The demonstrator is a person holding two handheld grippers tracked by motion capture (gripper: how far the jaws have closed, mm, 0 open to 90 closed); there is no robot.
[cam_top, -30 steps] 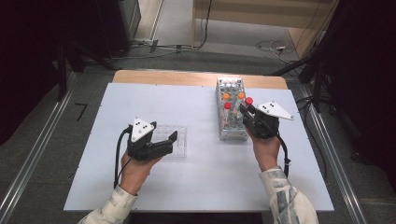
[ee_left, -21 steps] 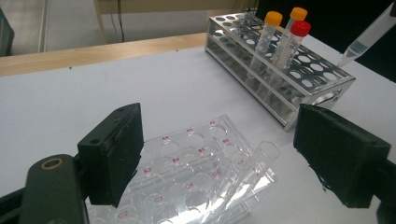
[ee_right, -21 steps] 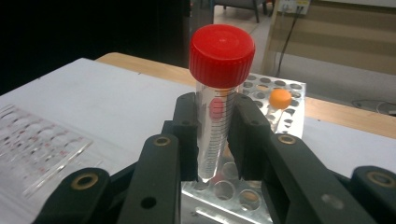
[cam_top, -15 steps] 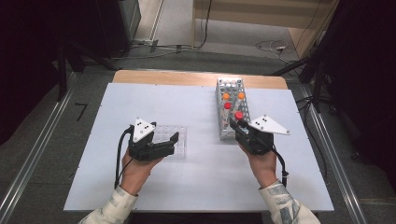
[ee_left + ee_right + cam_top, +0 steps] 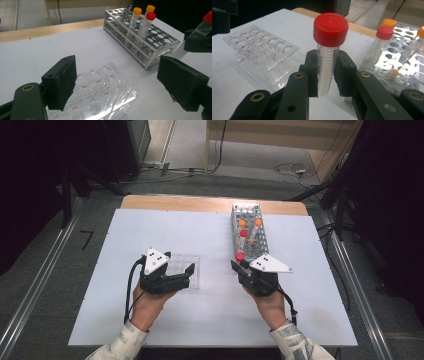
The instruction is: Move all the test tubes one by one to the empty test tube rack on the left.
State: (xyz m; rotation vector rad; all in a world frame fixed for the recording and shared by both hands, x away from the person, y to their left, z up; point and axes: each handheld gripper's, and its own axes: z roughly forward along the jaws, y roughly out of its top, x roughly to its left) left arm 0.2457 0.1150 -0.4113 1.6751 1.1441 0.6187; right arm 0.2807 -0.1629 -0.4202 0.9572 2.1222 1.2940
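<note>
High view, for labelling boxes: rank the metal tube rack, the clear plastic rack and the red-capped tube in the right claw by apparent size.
1. Metal tube rack.
2. Clear plastic rack, partly hidden by the left claw.
3. Red-capped tube in the right claw, smallest.

White table (image 5: 150,227), grey floor (image 5: 190,182), dark surroundings, floor cables (image 5: 287,169)

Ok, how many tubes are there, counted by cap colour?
red-capped tube: 2, one standing in the metal rack, one clamped in the right gripper
orange-capped tube: 2, both in the metal rack
Total: 4
</note>
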